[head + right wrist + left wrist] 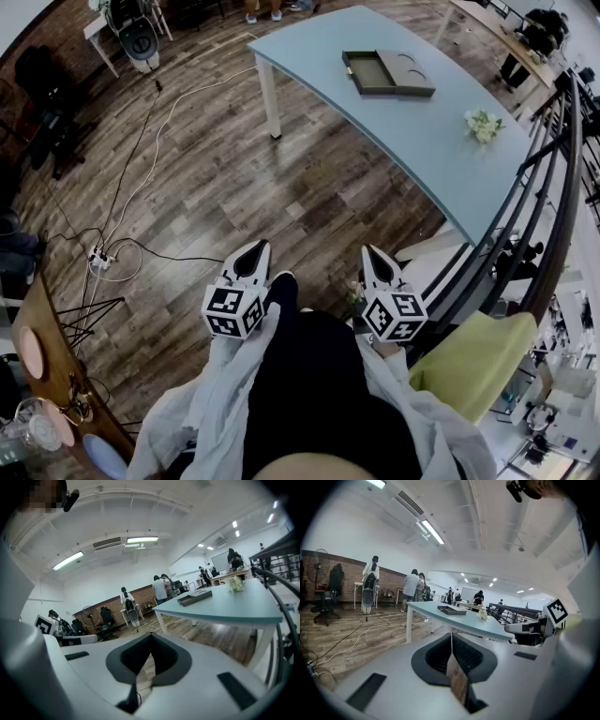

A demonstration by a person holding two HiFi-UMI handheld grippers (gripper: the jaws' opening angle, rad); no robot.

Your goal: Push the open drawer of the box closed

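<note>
- Holding left gripper (254,247) and right gripper (371,252) at my waist, jaws together, empty.
- Box (401,75) lies on the table (441,141) at 1 o'clock, well apart.
- Drawer (364,67) stands open; approach and push remain.

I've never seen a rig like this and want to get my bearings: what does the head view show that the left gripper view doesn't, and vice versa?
Only the head view: the left gripper and right gripper side by side, a power strip on the wood floor, a yellow-green chair, and the box with its drawer seen open from above. Only the left gripper view: ceiling lights, people standing near a brick wall, that gripper's jaws shut, empty. Both: the light blue table, the box and white flowers on it, the right gripper.
</note>
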